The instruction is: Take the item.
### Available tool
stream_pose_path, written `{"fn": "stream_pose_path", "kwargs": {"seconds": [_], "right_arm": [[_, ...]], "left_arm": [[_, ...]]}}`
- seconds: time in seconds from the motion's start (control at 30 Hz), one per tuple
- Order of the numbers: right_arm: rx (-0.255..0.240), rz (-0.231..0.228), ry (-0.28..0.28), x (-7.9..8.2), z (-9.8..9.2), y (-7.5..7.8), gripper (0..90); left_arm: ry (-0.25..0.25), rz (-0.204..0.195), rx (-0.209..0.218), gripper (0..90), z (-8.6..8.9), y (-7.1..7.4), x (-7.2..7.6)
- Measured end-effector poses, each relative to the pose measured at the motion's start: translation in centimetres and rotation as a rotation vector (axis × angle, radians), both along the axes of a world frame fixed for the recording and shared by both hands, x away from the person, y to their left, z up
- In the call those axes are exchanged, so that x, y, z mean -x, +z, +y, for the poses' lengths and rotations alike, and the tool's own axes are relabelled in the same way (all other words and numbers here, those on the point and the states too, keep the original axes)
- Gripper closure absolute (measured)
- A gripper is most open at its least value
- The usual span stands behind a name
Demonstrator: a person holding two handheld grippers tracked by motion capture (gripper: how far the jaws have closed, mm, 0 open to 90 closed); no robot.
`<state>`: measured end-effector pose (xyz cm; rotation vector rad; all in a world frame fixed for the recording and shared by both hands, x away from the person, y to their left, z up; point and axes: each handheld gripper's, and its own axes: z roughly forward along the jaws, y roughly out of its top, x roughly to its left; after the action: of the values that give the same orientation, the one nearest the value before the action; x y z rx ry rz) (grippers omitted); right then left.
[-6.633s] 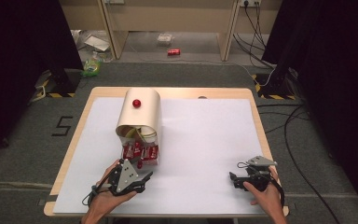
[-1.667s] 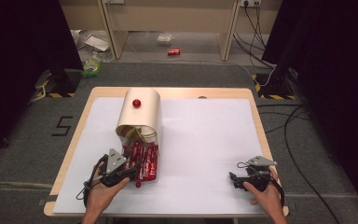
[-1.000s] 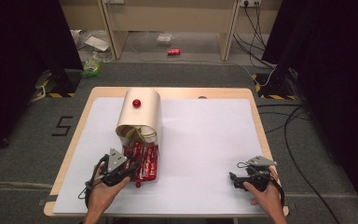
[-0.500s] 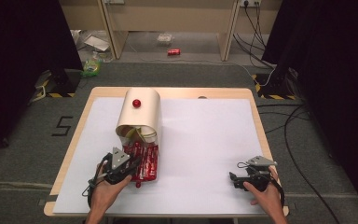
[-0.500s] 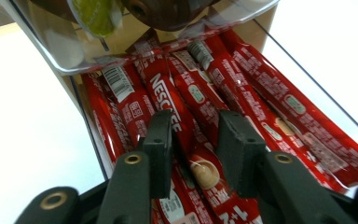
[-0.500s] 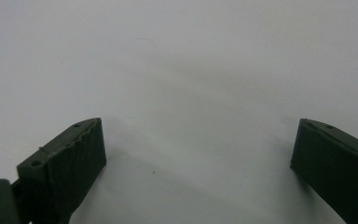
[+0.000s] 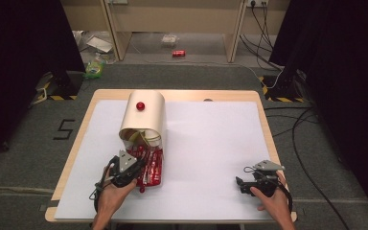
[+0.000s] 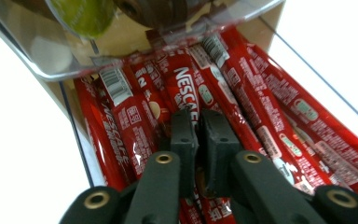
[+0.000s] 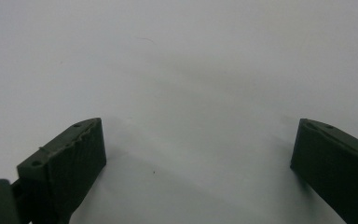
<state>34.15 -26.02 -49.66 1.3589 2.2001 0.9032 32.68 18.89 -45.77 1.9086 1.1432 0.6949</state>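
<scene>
Left gripper (image 8: 196, 140) pinching 1 red coffee stick (image 8: 186, 88) in the tray (image 7: 159, 168).
I am judging it light, crinkly, slippery; I am gripping mid-length. Right gripper (image 9: 198, 154) is resting released.

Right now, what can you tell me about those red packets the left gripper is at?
The red packets are long, thin, glossy foil sticks printed NESCAFE, with barcodes. They lie side by side in a clear tray at the mouth of a tipped beige container. The left gripper has just closed, its jaws pinching one stick in the middle.
</scene>
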Motion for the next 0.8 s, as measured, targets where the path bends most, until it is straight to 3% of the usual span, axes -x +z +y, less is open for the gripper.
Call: {"fn": "stream_pose_path", "kwargs": {"seconds": [0.17,0.43,0.8], "right_arm": [[0.000,0.001,0.000,0.0,0.0,0.0,3.5],[0.000,0.000,0.000,0.0,0.0,0.0,3.5],[0.000,0.000,0.000,0.0,0.0,0.0,3.5]], "left_arm": [[-0.013,-0.012,0.008,84.9,0.3,0.7,0.2],[-0.047,0.011,0.005,85.0,0.9,2.1,0.8],[-0.063,0.033,0.028,85.1,1.5,2.3,1.0]]}}
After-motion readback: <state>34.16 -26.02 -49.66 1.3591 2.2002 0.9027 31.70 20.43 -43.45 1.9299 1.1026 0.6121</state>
